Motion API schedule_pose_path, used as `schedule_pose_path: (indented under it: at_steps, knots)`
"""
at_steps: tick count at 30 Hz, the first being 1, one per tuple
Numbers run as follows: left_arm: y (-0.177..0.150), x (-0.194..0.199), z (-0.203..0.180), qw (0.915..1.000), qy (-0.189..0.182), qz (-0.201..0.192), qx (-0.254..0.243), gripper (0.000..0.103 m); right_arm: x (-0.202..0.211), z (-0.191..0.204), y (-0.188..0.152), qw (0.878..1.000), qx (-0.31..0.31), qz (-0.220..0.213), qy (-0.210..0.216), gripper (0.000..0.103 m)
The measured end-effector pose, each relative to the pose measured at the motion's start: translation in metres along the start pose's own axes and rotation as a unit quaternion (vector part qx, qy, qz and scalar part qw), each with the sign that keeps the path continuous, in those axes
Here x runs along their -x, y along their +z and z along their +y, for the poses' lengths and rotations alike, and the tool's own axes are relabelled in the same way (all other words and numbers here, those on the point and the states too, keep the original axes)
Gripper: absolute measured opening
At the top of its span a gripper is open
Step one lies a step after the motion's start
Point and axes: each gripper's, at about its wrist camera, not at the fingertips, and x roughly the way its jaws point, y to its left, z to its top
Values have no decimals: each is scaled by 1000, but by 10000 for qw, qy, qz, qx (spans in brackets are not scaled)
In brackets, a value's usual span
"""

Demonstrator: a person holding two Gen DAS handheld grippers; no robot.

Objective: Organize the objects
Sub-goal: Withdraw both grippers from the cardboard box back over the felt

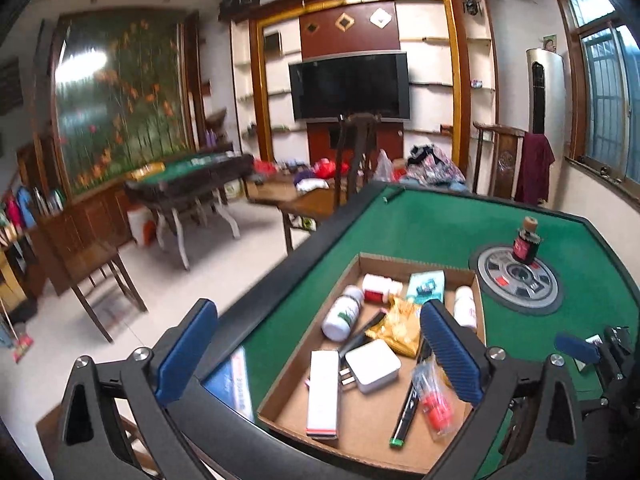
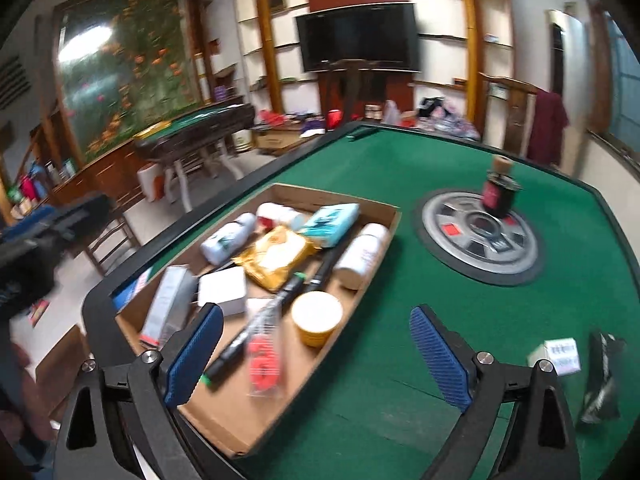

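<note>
A shallow cardboard tray [image 1: 416, 261] [image 2: 390, 224] lies on the green felt table [image 1: 420, 224] [image 2: 400, 168]. It holds white bottles [image 1: 342, 312] [image 2: 362, 256], a white charger [image 1: 372, 365] [image 2: 222, 292], a yellow packet [image 1: 396, 326] [image 2: 276, 256], a teal pack [image 2: 330, 222], a long white box [image 1: 323, 392], a black marker [image 1: 406, 408], a bag of red pieces [image 1: 436, 402] [image 2: 264, 360] and a yellow-rimmed tub [image 2: 316, 318]. My left gripper [image 1: 316, 354] is open above the tray. My right gripper [image 2: 316, 356] is open above the tray's near right edge. Both are empty.
A dark bottle with a cork top [image 1: 526, 240] [image 2: 500, 194] stands on the round centre panel [image 1: 518, 280] [image 2: 480, 236]. A small white box [image 2: 558, 354] and a black pouch [image 2: 602, 380] lie on the felt at right. The table's black rim [image 1: 256, 308] runs left of the tray.
</note>
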Motion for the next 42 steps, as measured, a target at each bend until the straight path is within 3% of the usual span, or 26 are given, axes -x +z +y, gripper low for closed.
schedule_pose_path:
  at_steps: [4, 15, 24, 42]
  knots:
    - [4, 10, -5, 9999, 72, -148, -40, 103, 8, -16, -4, 9997, -236, -43, -81, 98]
    - [-5, 11, -21, 9994, 181, 84, -297, 103, 20, -19, -15, 9993, -363, 13, -43, 100]
    - [-17, 4, -33, 9983, 32, 338, -470, 103, 18, -17, -24, 9995, -294, 118, -80, 101]
    - [-29, -7, -76, 9924, -186, 684, -1002, 103, 19, -60, -33, 9959, -858, 213, -165, 101]
